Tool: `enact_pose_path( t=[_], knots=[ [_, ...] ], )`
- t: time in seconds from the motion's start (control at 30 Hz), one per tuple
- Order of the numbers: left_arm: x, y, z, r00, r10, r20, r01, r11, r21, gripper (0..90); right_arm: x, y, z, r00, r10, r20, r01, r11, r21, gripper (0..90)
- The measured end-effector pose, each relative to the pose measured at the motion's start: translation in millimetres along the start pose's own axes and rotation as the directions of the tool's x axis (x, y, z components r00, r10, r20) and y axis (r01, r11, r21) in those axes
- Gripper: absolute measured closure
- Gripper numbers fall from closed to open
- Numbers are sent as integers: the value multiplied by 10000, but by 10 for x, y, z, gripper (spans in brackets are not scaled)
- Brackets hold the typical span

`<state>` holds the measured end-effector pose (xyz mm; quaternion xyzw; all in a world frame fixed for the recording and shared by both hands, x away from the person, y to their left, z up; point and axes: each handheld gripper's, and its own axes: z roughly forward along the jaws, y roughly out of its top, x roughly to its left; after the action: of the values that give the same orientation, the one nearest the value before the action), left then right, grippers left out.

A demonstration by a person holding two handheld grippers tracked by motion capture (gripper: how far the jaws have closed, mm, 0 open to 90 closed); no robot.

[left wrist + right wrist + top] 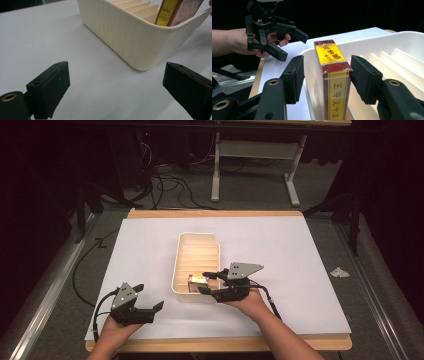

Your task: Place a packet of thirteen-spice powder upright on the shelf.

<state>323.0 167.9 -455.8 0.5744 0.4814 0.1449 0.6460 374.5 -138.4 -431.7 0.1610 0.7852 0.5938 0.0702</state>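
A dark red and yellow box (pixel 196 281) stands upright in the nearest slot of a cream slotted tray (pixel 199 236) at the middle of the table. My right gripper (pixel 203 282) reaches in from the right with its jaws on either side of the box (pixel 333 65). It is open: a clear gap shows at one pad, and the other sits close to the box. My left gripper (pixel 150 296) rests open at the front left with nothing between its jaws. In the left gripper view the tray wall (pixel 130 37) lies ahead, with the box (pixel 175 12) showing above its rim.
A white sheet (pixel 280 250) covers the wooden table. The tray's other slots (pixel 402 62) hold nothing. A crumpled paper scrap (pixel 339 272) lies on the floor to the right. Cables and a desk frame (pixel 216 175) stand beyond the far edge.
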Motion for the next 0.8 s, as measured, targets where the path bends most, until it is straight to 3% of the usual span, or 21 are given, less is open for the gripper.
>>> enact_pose_path(
  t=[0.23, 0.6, 0.67, 0.77, 0.8],
  knots=[
    [2, 0, 8, 10000, -45, -12, 45, 10000, -21, 79, 46, 77, -42, 9999, 58, 135, -55, 9997, -235, 414],
    [5, 1, 6, 10000, 13, 20, -13, 10000, -11, 80, -9, 126, -183, 9939, 299, 1062, -249, 9985, -488, 333],
    [14, 18, 8, 10000, -38, -1, 38, 10000, -93, 81, -45, 124, -294, 9886, 324, 1471, -232, 9977, -642, 325],
    [16, 12, 15, 10000, -81, -24, 81, 9999, -100, 81, -67, 117, -354, 9844, 338, 1729, -217, 9972, -711, 319],
    [8, 16, 16, 10000, -62, -16, 62, 9999, -123, 81, -89, 107, -430, 9781, 433, 2037, -273, 9964, -805, 312]
  ],
)
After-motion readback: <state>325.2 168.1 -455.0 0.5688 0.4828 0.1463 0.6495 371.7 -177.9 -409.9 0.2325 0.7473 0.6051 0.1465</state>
